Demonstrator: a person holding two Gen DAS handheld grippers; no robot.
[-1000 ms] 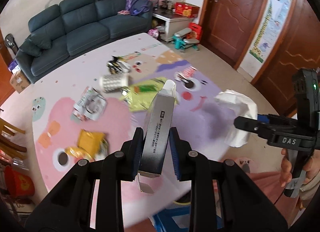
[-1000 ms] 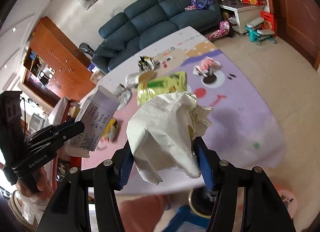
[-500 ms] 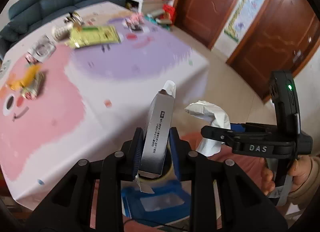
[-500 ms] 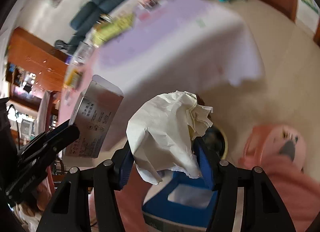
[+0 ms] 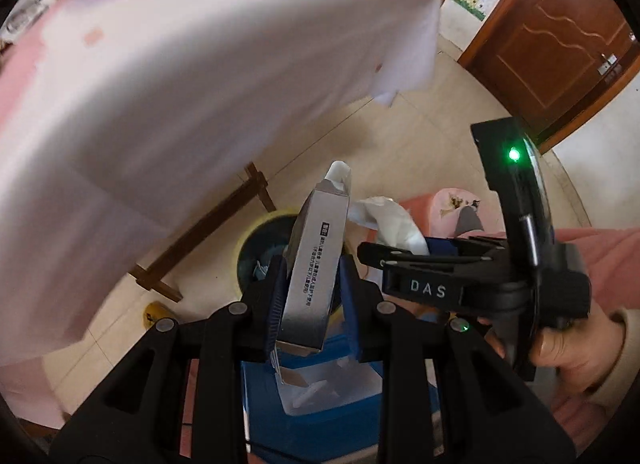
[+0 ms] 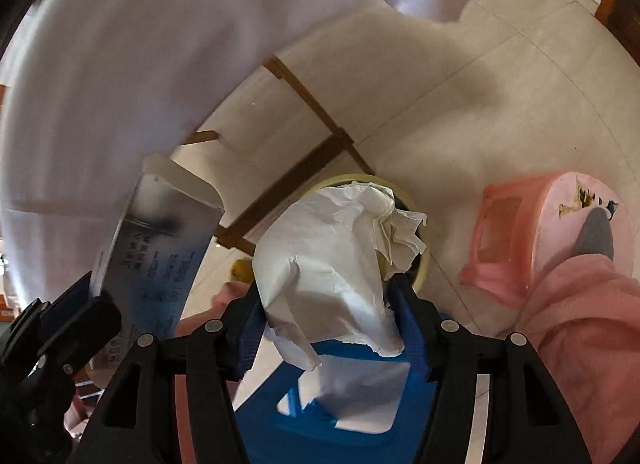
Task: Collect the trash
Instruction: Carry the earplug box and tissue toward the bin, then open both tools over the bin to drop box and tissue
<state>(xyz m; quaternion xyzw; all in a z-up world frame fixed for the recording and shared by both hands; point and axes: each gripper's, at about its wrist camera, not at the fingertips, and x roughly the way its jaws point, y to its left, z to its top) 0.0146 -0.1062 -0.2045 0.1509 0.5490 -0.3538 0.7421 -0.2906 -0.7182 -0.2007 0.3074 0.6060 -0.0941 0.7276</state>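
1. The left gripper [image 5: 312, 296] is clamped on a silver carton [image 5: 316, 264]: the box stands lengthwise between the blue pads, its open top flap jutting past the fingertips and its lower end hanging out behind them.
2. The right gripper [image 6: 328, 304] has a crumpled white paper [image 6: 332, 260] between its pads; the wad bulges above the fingertips and a loose tail droops below. Its jaws have just been opening a little, yet the paper still sits wedged between both pads.
3. Both grippers point steeply down, side by side, over a yellow-rimmed bin [image 5: 256, 240] on the tiled floor; in the right wrist view the paper covers most of the bin's mouth.
4. Directly under the fingers stands a blue stool [image 6: 340, 416].
5. A pink stool [image 6: 532, 232] sits just right of the bin; the draped tablecloth [image 5: 180, 75] and wooden table legs [image 6: 312, 107] lie beyond.
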